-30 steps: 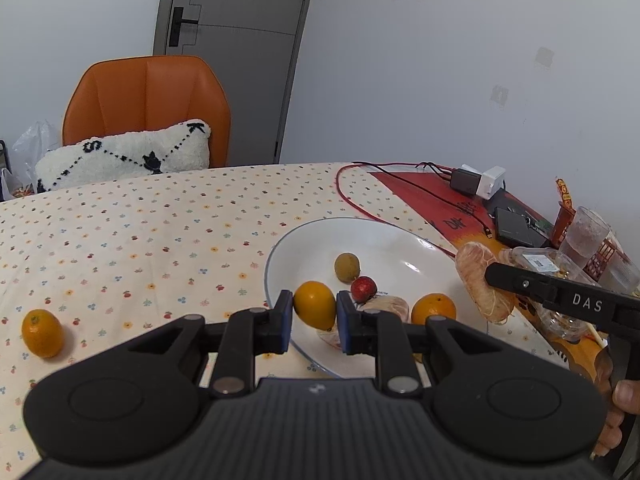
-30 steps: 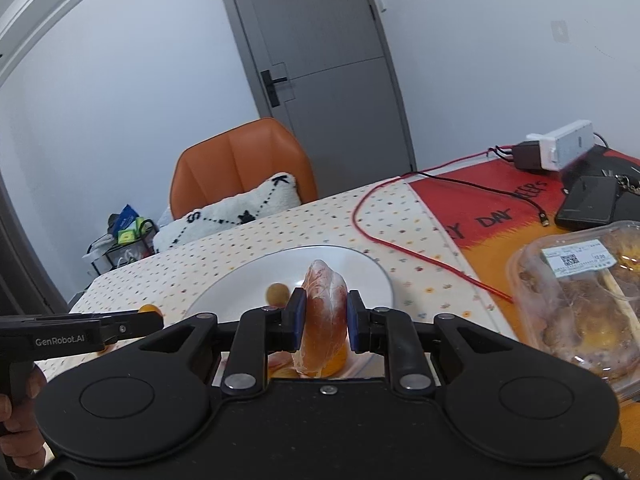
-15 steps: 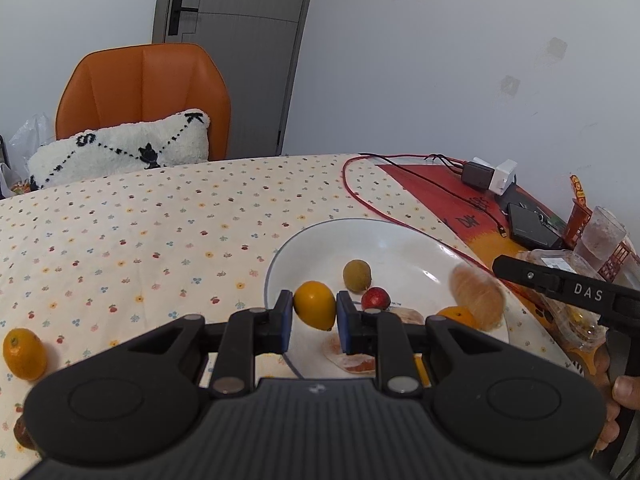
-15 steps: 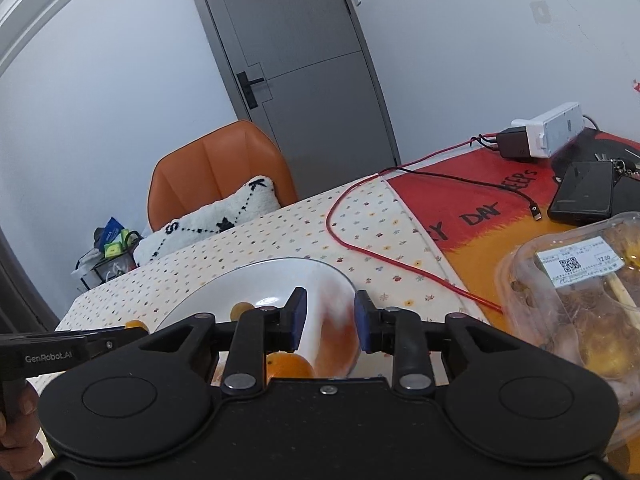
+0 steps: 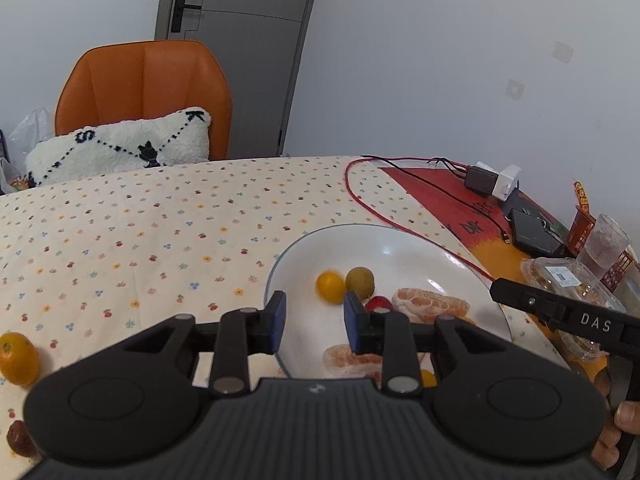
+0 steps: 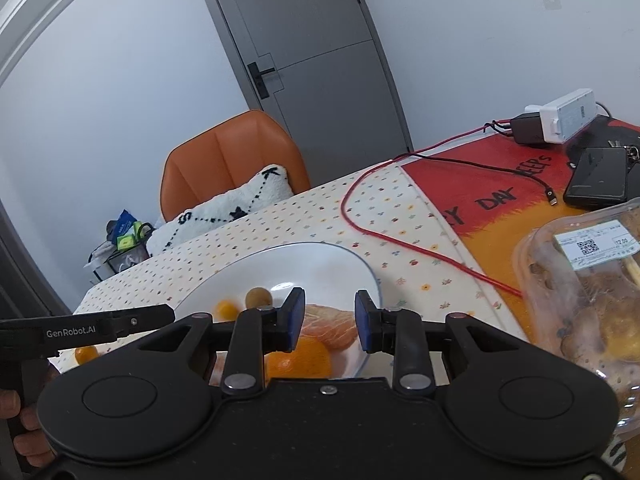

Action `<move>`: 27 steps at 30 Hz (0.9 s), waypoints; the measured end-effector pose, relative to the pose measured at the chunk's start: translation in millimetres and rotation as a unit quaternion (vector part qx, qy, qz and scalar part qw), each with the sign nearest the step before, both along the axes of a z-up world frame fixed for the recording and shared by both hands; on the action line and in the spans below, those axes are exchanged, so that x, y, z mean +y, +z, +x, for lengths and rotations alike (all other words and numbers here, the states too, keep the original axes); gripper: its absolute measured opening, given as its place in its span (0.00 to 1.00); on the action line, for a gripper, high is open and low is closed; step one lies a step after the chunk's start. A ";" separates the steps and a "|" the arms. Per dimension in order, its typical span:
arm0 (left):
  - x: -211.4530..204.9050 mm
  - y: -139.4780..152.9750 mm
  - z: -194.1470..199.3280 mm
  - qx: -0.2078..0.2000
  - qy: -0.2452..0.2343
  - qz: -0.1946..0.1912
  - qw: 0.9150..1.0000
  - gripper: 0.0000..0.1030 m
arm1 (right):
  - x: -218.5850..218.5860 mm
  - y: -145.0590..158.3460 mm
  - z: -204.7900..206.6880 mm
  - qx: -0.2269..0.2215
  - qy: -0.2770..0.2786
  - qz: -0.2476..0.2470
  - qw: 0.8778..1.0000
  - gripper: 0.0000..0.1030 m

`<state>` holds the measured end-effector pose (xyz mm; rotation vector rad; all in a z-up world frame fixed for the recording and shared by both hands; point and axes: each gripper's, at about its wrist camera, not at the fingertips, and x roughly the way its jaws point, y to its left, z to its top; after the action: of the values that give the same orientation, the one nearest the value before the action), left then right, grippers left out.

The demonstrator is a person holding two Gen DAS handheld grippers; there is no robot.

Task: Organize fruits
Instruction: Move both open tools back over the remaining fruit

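Both tongs are spread apart and hold nothing. The left gripper [image 5: 314, 320] hangs over the near edge of the white plate [image 5: 404, 236], and the small yellow fruit [image 5: 330, 287] sits loose on the plate just past its tips, looking blurry, so it may be rolling. Next to it is a greenish-brown fruit [image 5: 360, 281], with a red fruit [image 5: 378, 303] and a peeled orange piece [image 5: 430, 307] to the right. The right gripper [image 6: 329, 319] is over the right side of the plate, right above that peeled piece [image 6: 330, 326] and a whole orange [image 6: 298, 360]. One more orange [image 5: 18, 358] lies on the tablecloth far to the left, and a dark brown fruit [image 5: 20, 438] lies near the corner. I think those two should go next. To do it well, lift the left tongs straight up so they don't bump the plate, go slowly to the orange, put one tip on each side, and squeeze softly so it doesn't squirt away.
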<state>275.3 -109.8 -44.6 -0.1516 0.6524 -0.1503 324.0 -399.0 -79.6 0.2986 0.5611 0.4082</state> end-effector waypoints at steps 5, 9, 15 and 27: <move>9.0 3.4 -13.1 0.000 0.014 0.006 1.000 0.36 | 5.5 2.6 -7.2 -0.003 0.008 0.003 1.000 0.29; 15.2 8.1 -25.6 -0.005 0.023 0.009 1.000 0.43 | 10.8 5.7 -15.4 -0.006 0.013 0.004 1.000 0.33; 25.8 17.1 -46.9 -0.018 0.037 0.009 0.999 0.56 | 20.4 13.3 -30.0 -0.018 0.020 0.003 1.000 0.40; 48.6 24.4 -88.8 -0.035 0.061 0.008 0.997 0.69 | 39.8 24.1 -58.6 -0.033 0.032 -0.004 0.999 0.49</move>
<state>186.5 -61.2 -20.1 -0.1703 0.5720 -0.0330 265.4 -359.2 -55.5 0.2591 0.5079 0.4764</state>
